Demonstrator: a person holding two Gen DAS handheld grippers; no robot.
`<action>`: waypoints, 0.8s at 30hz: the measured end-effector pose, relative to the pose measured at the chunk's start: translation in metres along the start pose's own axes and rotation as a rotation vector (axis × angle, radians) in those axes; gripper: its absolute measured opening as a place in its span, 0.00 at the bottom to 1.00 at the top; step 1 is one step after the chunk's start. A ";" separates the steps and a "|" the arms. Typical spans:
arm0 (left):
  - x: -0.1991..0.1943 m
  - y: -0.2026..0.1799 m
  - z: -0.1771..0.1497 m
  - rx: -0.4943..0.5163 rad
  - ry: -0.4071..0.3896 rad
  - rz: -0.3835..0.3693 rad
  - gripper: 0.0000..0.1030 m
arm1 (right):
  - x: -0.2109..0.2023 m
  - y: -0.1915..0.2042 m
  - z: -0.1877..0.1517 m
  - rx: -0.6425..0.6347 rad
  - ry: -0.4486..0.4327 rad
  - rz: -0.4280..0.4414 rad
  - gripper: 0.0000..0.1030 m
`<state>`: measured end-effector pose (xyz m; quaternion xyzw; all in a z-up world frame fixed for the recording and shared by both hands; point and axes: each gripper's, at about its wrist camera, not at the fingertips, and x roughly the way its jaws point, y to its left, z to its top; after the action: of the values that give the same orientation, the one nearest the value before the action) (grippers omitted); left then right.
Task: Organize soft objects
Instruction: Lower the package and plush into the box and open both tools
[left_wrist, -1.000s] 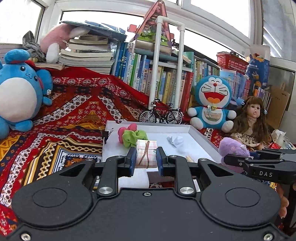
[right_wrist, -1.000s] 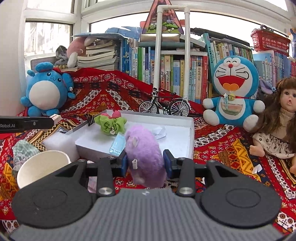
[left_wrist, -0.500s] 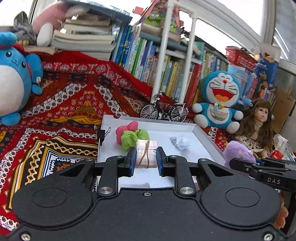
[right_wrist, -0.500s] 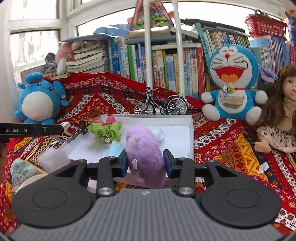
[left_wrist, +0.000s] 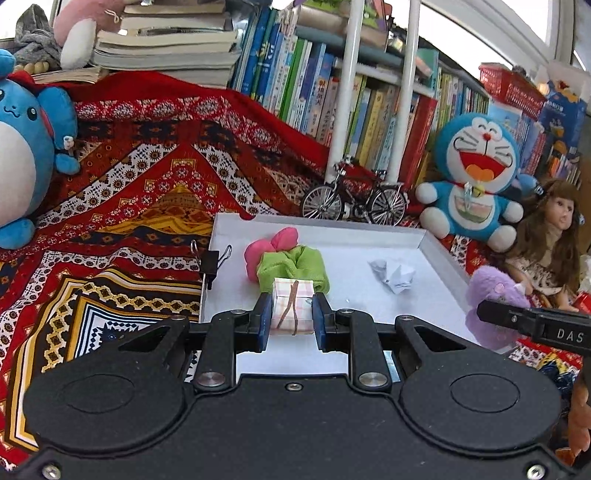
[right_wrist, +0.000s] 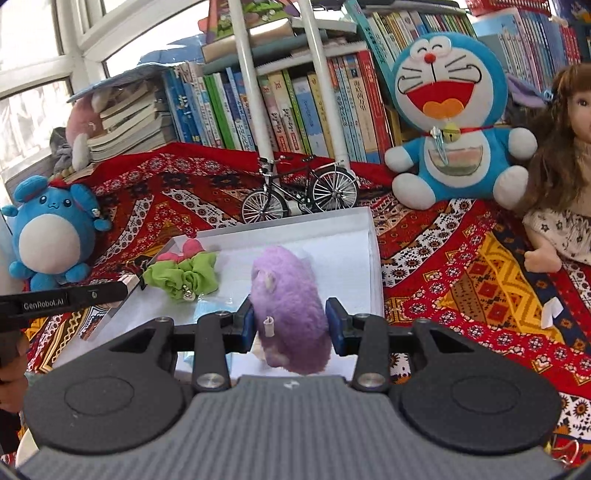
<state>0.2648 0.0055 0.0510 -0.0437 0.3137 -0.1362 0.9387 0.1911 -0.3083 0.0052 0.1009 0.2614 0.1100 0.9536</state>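
My left gripper (left_wrist: 290, 314) is shut on a small pale checked pouch (left_wrist: 292, 308) with a brown tie, held over the near part of the white tray (left_wrist: 439, 251). In the tray lie a green scrunchie (left_wrist: 295, 267), a pink one (left_wrist: 275, 245) behind it and a crumpled white paper (left_wrist: 393, 275). My right gripper (right_wrist: 291, 326) is shut on a fluffy purple plush (right_wrist: 290, 314), held above the tray's (right_wrist: 373, 266) near right side. The green scrunchie (right_wrist: 183, 275) lies to its left. The purple plush (left_wrist: 491, 295) shows at the right in the left wrist view.
A patterned red cloth (left_wrist: 129, 206) covers the surface. A model bicycle (left_wrist: 354, 199) stands behind the tray, with a blue cat plush (left_wrist: 476, 177), a doll (left_wrist: 550, 236) and a round blue plush (left_wrist: 26, 147) around. Books (right_wrist: 280, 99) line the back. A binder clip (left_wrist: 210, 258) grips the tray's left edge.
Both grippers have moved forward over the tray with their loads still held; the tray and the toys behind it look larger. The right gripper has rolled, tilting its view.
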 end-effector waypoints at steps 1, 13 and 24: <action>0.003 0.000 0.000 0.003 0.006 0.004 0.21 | 0.003 0.000 0.001 0.000 0.004 -0.005 0.44; 0.040 -0.005 0.010 0.042 0.066 0.052 0.21 | 0.033 -0.007 0.015 0.043 0.044 -0.019 0.44; 0.066 -0.006 0.025 0.069 0.147 0.070 0.21 | 0.063 -0.002 0.028 0.043 0.100 -0.056 0.44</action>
<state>0.3291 -0.0190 0.0341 0.0097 0.3780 -0.1170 0.9183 0.2587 -0.2980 -0.0013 0.1083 0.3139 0.0824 0.9396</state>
